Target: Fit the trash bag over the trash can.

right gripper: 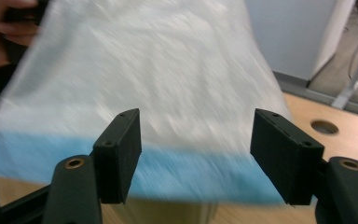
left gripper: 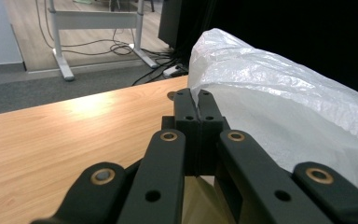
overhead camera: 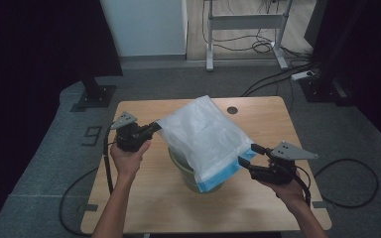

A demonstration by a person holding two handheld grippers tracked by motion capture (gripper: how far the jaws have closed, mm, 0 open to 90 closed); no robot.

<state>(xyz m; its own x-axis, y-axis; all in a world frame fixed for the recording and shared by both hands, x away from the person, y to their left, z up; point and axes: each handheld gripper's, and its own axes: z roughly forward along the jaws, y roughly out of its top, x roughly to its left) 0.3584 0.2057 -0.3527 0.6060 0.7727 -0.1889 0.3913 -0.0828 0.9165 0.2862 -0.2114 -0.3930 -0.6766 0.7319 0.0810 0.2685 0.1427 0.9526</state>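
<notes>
High view shows a white plastic bag [overhead camera: 203, 136] with a blue band along its lower edge, draped over a pale bucket [overhead camera: 193, 179] near the middle of the wooden table [overhead camera: 144, 198]. At the bag's upper left corner the left gripper [overhead camera: 155, 126] has its jaws pressed together on the plastic; the left gripper view shows the film caught between the closed tips. At the opposite, blue-edged end the right gripper [overhead camera: 248, 154] is spread wide, its jaws to either side of the band, just short of it.
</notes>
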